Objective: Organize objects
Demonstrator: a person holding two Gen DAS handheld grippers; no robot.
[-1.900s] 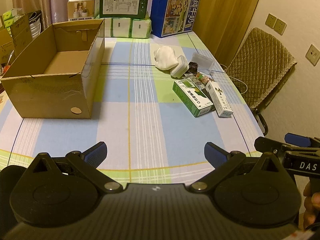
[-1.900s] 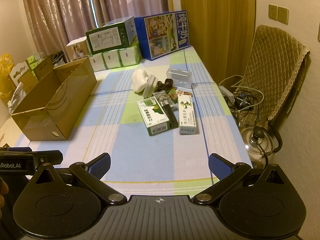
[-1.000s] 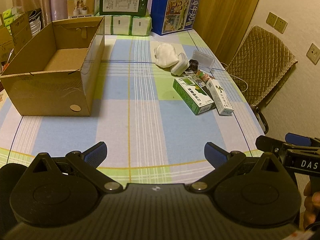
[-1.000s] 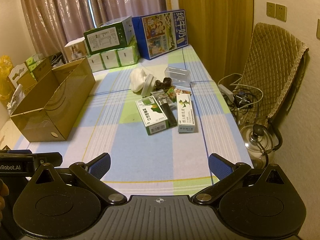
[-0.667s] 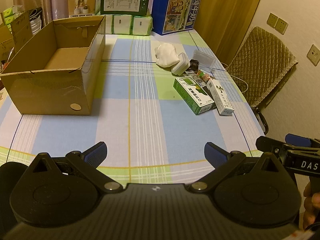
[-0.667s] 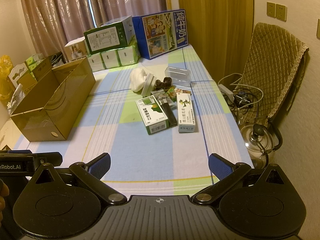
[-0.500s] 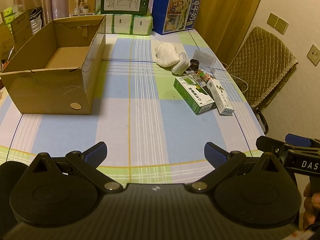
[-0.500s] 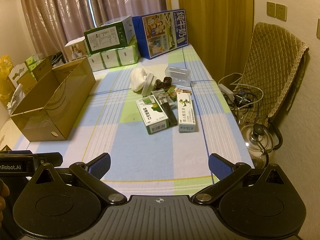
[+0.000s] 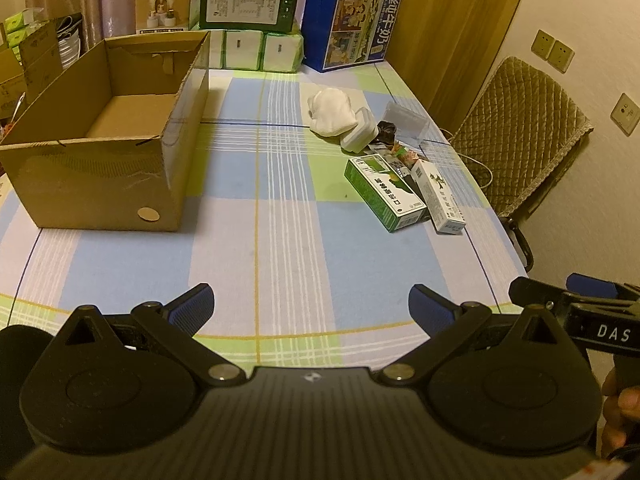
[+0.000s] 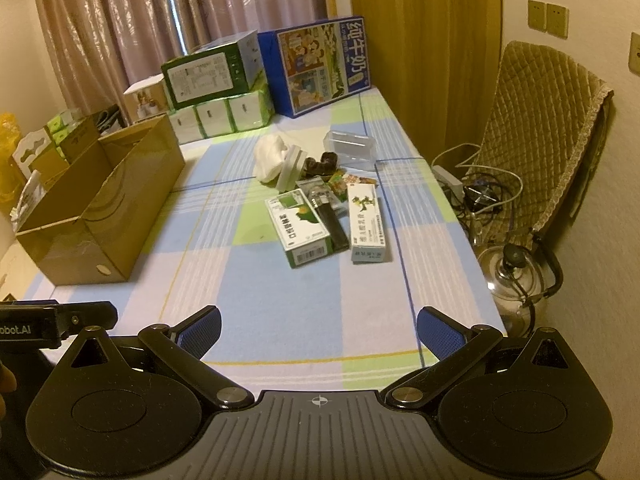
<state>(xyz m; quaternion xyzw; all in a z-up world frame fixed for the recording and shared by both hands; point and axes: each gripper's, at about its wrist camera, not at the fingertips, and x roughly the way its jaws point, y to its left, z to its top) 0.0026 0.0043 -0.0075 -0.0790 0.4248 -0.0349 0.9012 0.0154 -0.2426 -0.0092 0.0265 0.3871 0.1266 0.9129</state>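
Two grippers hover low over the near edge of a desk [image 9: 280,264] covered in a blue, green and white checked cloth. Both are empty, with fingers spread wide apart: the left gripper [image 9: 310,308] and the right gripper [image 10: 318,328] sit side by side, each just visible at the edge of the other's view.

Ahead and to the right of the left gripper, roughly straight ahead of the right one, lies a cluster of small things. Nearest are a green box [image 10: 300,230] and a white box [image 10: 367,222], both flat, their long axes running away from the fingers. A black bar [image 10: 330,220] lies between them. The right gripper looks the nearer one, and likely the better placed for a pick.

Beyond these sit snack packets [image 10: 344,182], a white cloth [image 10: 270,156], a white block [image 10: 291,172] and a clear case [image 10: 350,148].

Far left stands an open, empty carton [image 9: 108,140], well apart from the cluster, probably the place to put things.

Stacked boxes [image 9: 248,0] line the far edge before curtains. A quilted chair [image 10: 548,128] and a kettle [image 10: 516,280] stand right of the desk.
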